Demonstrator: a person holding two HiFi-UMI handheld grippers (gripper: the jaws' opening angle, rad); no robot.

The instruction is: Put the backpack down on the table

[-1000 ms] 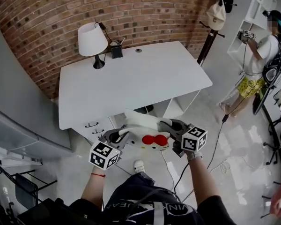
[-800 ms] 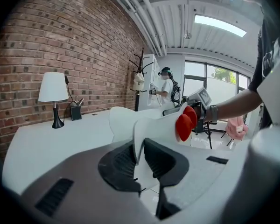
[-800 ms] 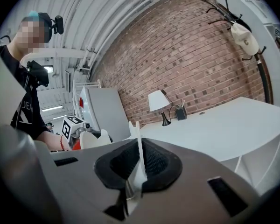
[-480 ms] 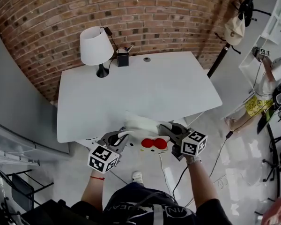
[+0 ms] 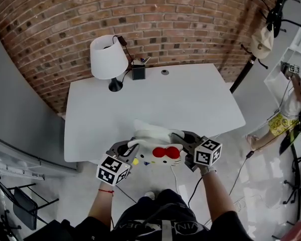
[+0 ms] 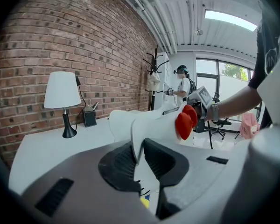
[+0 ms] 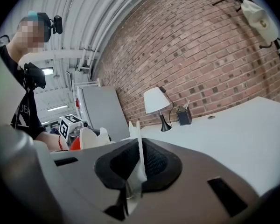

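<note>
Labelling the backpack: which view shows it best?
Head view: the backpack shows almost whole, white with a red bow. Left gripper view shows one side and the bow; right gripper view only a thin white edge.

White table (image 5: pixel 165 109) with lamp (image 5: pixel 109 58), black box (image 5: pixel 138 72)

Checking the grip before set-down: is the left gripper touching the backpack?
Touching. In the left gripper view, the left gripper has both jaw pads closed on a thin white edge of the backpack, with no gap showing on either side.

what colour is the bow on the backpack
Red; the bow on the white backpack shows best in the left gripper view.
</note>
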